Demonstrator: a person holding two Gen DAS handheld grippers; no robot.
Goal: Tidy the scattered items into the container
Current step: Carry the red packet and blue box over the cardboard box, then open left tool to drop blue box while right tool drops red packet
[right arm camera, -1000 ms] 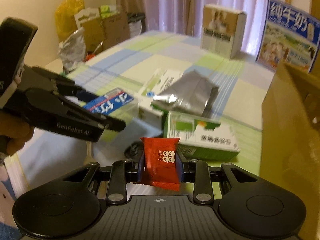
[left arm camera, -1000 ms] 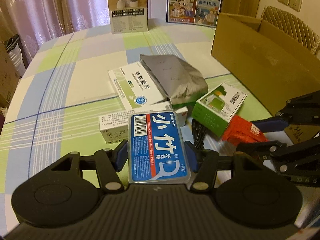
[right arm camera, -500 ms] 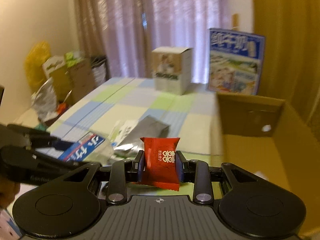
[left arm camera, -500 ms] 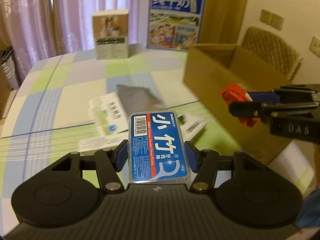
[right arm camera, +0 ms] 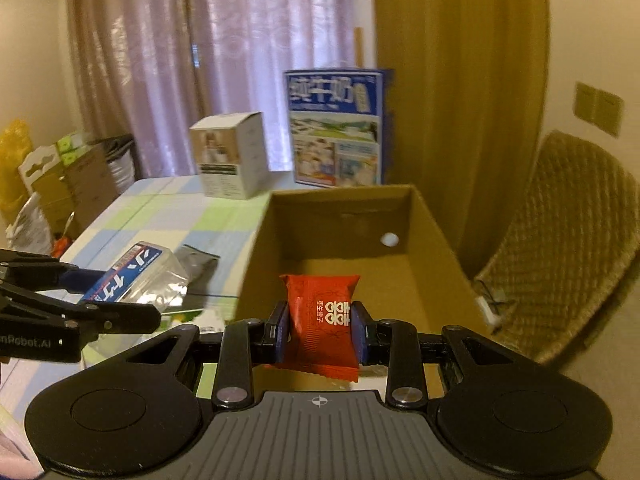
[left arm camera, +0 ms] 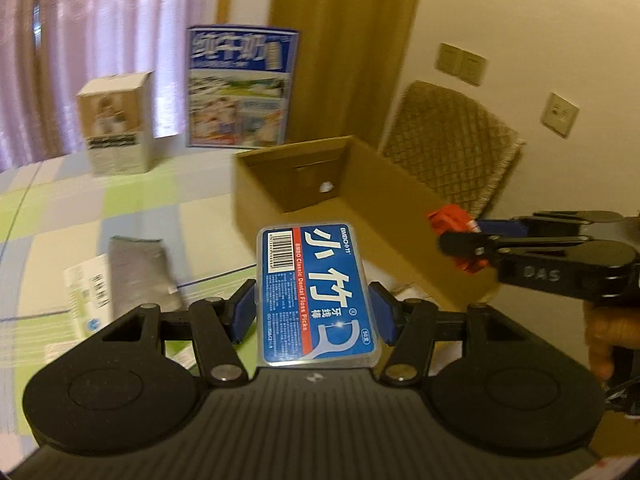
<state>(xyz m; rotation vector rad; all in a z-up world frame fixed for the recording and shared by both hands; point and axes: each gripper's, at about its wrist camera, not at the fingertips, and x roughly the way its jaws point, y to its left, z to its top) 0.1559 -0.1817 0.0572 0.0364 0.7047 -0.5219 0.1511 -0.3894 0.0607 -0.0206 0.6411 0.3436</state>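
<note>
The open box sits on the table, its near end hidden behind the right gripper, which pinches a red packet over it. The left gripper clamps the floss case beside the box. A blurred grey pouch lies on the table.

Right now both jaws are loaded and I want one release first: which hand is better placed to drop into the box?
Right. Its red packet looks already over the open cardboard box. The left's floss pick case appears short of the box's near wall.
</note>
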